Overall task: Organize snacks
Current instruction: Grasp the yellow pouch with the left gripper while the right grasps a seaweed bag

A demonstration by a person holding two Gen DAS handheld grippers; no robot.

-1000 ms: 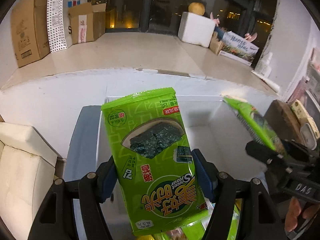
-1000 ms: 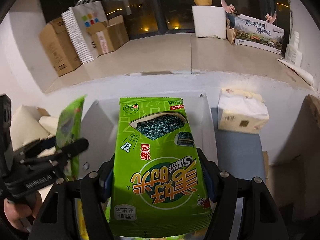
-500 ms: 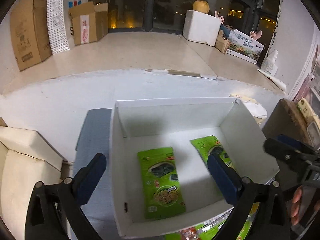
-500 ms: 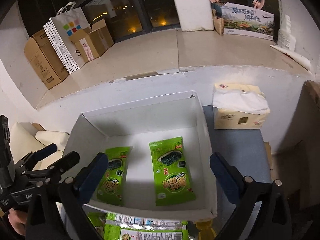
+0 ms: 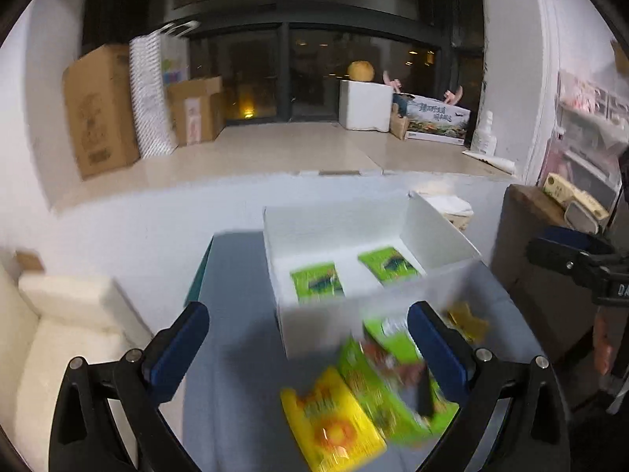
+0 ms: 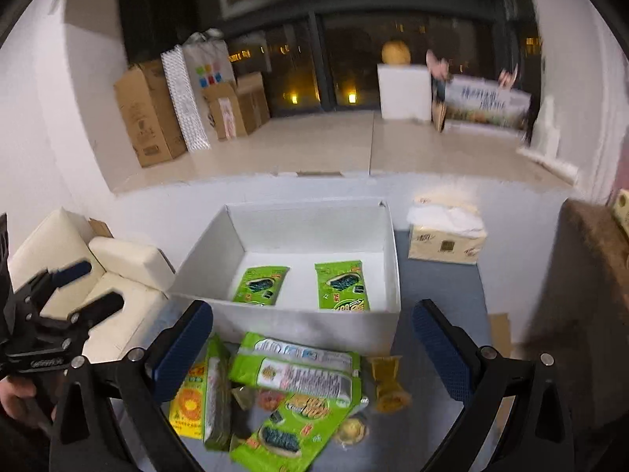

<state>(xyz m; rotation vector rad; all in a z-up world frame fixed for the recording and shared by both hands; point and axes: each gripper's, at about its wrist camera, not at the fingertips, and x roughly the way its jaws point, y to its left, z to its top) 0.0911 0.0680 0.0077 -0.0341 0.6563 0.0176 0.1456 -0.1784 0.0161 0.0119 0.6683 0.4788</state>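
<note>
A white open box (image 6: 283, 326) stands on the grey table (image 6: 436, 287) and holds two green seaweed packs, one on the left (image 6: 260, 285) and one on the right (image 6: 342, 285); they also show in the left wrist view (image 5: 316, 281) (image 5: 389, 265). In front of the box lies a pile of snacks: green packs (image 6: 295, 369), a yellow pack (image 6: 188, 405) and small yellow sweets (image 6: 387, 387). My right gripper (image 6: 312, 350) is open and empty above the pile. My left gripper (image 5: 306, 350) is open and empty, pulled back over the pile (image 5: 361, 397).
A tissue box (image 6: 446, 236) sits on the table right of the white box. A cream sofa (image 6: 98, 275) stands to the left. A brown cabinet (image 5: 550, 275) stands to the right. Cardboard boxes (image 6: 149, 118) line the far floor.
Both grippers let go of their green seaweed packs, which now lie in the box. Both grippers opened wide and drew back toward the snack pile in front of the box.
</note>
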